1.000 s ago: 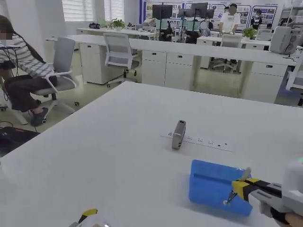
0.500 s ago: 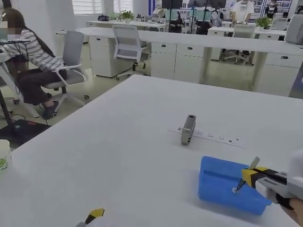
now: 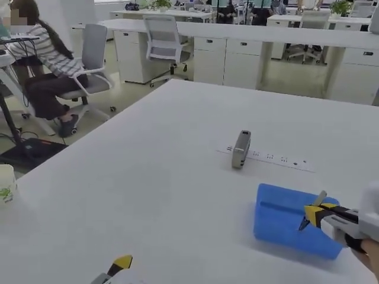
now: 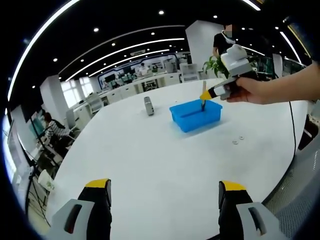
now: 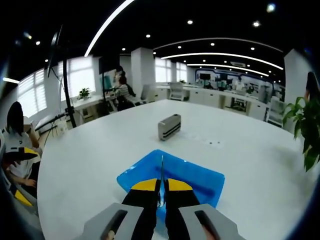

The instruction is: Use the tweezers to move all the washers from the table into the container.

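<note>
With our right tongs (image 5: 161, 186) pinching the tweezers (image 5: 162, 167) over the container (image 3: 278, 219) at lower right, the tip's pale speck is gone, likely a washer dropped; left tongs (image 4: 162, 192) spread.

Your left gripper (image 4: 165, 184) sits low over the white table (image 4: 150, 160), yellow-tipped jaws spread wide, bare tabletop between them. Across the table, your right gripper (image 4: 207, 95), in your hand (image 4: 252, 90), clamps the tweezers (image 4: 203, 103) near upright, tip down inside the rim of the blue container (image 4: 192, 119). Two washers (image 4: 235, 142) lie on the table near the container, on the side toward the table edge. A small grey box (image 4: 149, 105) stands beyond the container, apart from it.
</note>
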The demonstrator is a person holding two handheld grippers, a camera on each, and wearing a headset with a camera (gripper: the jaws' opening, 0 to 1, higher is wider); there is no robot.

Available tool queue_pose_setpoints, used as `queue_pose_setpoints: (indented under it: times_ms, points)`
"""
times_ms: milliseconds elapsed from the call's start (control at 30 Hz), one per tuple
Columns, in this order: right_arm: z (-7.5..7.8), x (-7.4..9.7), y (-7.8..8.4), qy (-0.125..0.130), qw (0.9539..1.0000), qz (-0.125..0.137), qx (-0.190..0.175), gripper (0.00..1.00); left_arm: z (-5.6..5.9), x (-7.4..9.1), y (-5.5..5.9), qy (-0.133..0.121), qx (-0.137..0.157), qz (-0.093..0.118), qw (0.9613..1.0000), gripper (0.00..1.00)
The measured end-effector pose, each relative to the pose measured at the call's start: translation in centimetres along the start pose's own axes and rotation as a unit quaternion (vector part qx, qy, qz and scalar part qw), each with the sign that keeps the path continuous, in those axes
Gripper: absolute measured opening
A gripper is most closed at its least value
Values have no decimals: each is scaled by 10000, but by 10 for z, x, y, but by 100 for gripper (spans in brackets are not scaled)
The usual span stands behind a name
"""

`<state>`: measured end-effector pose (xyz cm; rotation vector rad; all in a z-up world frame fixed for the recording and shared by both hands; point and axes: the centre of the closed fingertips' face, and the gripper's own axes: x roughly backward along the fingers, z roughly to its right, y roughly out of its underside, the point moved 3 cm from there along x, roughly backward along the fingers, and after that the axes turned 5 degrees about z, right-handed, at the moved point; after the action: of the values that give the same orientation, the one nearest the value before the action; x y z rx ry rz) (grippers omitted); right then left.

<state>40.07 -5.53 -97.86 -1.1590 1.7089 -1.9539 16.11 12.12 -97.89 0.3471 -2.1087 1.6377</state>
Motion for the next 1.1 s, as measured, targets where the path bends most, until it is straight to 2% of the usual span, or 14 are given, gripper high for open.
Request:
queue_pose_setpoints:
  times_ms: [600, 967, 1100]
  points:
    - [7, -12, 14, 109, 9999, -56, -50, 1, 2, -1, 5, 26, -45, -117, 9999, 90]
    - [1, -12, 17, 88, 9999, 10, 87, 1, 4, -2, 7, 71, -83, -225, 9997, 90]
    - [0, -10, 19, 103, 9999, 56, -33, 1, 5, -4, 9, 110, -123, -276, 9995, 90]
